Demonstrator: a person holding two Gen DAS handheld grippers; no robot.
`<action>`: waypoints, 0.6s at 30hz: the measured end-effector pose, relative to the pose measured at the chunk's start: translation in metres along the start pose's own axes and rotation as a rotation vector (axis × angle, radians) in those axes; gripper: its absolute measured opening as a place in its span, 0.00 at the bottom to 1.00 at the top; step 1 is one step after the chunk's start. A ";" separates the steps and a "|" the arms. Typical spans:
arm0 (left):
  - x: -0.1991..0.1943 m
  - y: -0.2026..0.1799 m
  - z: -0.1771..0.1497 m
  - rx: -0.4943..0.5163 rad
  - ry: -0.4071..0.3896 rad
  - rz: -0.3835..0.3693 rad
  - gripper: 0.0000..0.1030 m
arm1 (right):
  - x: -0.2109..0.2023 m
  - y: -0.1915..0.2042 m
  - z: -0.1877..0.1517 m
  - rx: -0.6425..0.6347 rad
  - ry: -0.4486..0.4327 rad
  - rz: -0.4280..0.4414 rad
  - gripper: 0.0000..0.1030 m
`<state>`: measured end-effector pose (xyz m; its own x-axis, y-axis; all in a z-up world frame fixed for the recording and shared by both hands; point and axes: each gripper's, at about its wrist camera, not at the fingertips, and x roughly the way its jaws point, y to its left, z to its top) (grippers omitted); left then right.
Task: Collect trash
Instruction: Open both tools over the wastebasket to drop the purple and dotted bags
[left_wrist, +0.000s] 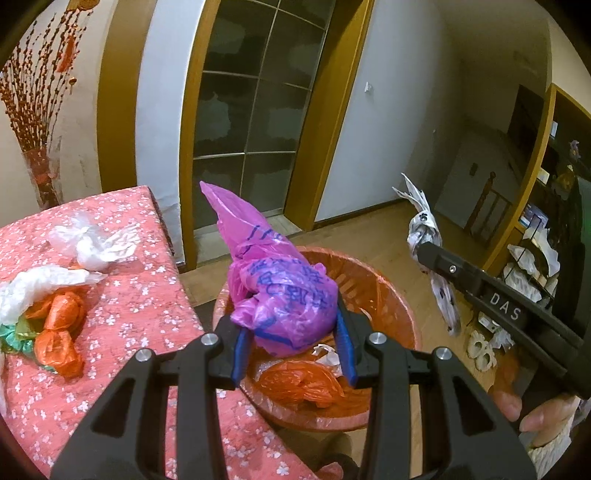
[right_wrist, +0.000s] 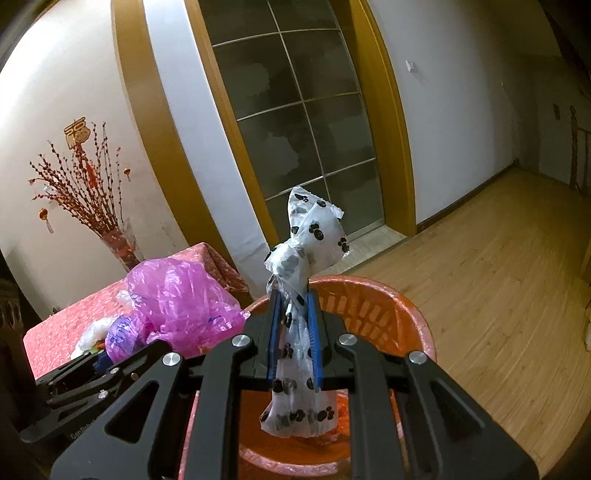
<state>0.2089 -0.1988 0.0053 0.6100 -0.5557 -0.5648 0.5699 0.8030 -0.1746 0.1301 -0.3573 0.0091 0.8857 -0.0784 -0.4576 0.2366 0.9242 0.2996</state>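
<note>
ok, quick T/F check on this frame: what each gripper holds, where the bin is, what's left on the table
1. The left gripper is shut on a pink bag. True.
2. The right gripper is open and holds nothing. False: it is shut on a white bag with black paw prints.
3. Both bags are held over the orange bin. True.
4. The orange bin has nothing in it. False: an orange bag and a white scrap already lie inside.
5. The table with the pink flowered cloth still has clear and orange bags on it. True.
</note>
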 end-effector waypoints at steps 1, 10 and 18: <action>0.002 -0.001 0.000 0.001 0.002 -0.001 0.38 | 0.002 -0.001 0.001 0.002 0.000 0.000 0.14; 0.027 0.003 -0.003 0.005 0.041 0.025 0.47 | 0.015 -0.009 -0.001 0.034 0.011 0.005 0.23; 0.029 0.021 -0.010 -0.023 0.064 0.053 0.54 | 0.017 -0.010 -0.009 0.037 0.029 -0.017 0.50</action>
<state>0.2337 -0.1960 -0.0227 0.6020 -0.4979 -0.6243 0.5242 0.8362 -0.1613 0.1392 -0.3646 -0.0093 0.8697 -0.0829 -0.4865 0.2666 0.9085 0.3218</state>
